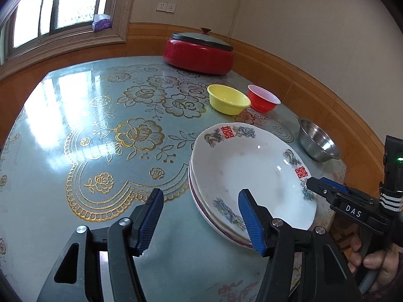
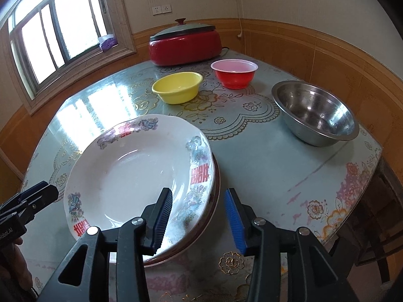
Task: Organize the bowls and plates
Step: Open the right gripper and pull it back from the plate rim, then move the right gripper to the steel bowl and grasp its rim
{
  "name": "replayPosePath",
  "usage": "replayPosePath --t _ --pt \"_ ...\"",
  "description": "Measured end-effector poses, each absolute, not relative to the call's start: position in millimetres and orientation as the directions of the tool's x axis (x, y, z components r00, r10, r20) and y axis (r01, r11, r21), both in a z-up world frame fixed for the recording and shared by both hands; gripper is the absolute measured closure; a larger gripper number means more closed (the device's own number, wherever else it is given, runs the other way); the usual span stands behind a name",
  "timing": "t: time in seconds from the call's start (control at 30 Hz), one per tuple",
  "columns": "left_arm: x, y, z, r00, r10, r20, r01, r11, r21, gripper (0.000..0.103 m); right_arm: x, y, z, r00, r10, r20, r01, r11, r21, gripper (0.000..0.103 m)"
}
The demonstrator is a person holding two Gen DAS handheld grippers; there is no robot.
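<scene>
The surface [image 2: 264, 156] carries a red pot [image 2: 185, 46], stacked plates [image 2: 136, 171] near its front edge, and steel [image 2: 314, 115], yellow [image 2: 177, 90] and red [image 2: 234, 73] bowls behind. The left hand-held gripper [image 1: 199, 216] and right hand-held gripper [image 2: 199, 216] both gape, straddling opposite plate rims, gripping nothing.

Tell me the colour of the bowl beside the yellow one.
Red, with a white rim; clearest in the right wrist view.

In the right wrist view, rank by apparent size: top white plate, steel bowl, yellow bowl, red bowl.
1. top white plate, though nearest the camera
2. steel bowl
3. yellow bowl and red bowl: too alike to rank.
</scene>
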State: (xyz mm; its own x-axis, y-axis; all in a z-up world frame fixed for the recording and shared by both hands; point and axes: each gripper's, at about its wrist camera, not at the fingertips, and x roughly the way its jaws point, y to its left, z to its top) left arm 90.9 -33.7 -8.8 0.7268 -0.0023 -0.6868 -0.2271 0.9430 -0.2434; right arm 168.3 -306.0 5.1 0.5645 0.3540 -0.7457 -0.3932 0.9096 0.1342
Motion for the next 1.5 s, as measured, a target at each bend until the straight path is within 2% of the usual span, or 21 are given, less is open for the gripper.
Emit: replayPosePath --t 0.2,0.3,0.37,0.47,0.73,0.93,1.2,1.5 --pt "87 -38 1 0.745 -0.021 -0.666 -0.194 0.949 -0.247 0.026 163 -315 14 0.595 0.343 -0.727 -0.358 0.923 0.143 0.059" --pt "88 -42 9 0.758 -0.039 -0.651 -0.161 0.956 -0.246 0.023 162 -319 19 0.611 0.333 -0.719 -0.341 0.929 0.14 0.056" --pt "89 -45 14 0.768 -0.048 -0.639 -0.138 0.961 -0.238 0.022 160 -321 22 0.618 0.326 -0.715 -0.333 0.933 0.138 0.049" --pt "92 -50 19 0.776 -0.07 -0.627 -0.102 0.967 -0.234 0.02 159 -325 23 0.623 0.311 -0.718 -0.321 0.938 0.128 0.049" --pt "107 -68 20 0.76 -0.156 -0.631 -0.009 0.968 -0.251 0.02 160 -361 32 0.646 0.236 -0.726 -0.215 0.969 0.124 0.049" --pt "120 -87 19 0.74 -0.2 -0.642 0.033 0.965 -0.262 0.016 174 -397 32 0.652 0.201 -0.731 -0.126 0.98 0.157 0.049" --pt "150 -111 21 0.729 -0.185 -0.659 0.019 0.968 -0.25 0.017 222 -442 25 0.646 0.198 -0.737 -0.064 0.976 0.207 0.049" --pt "223 -175 23 0.707 -0.213 -0.675 0.05 0.966 -0.252 0.018 299 -504 33 0.67 0.226 -0.707 -0.049 0.964 0.262 0.049"
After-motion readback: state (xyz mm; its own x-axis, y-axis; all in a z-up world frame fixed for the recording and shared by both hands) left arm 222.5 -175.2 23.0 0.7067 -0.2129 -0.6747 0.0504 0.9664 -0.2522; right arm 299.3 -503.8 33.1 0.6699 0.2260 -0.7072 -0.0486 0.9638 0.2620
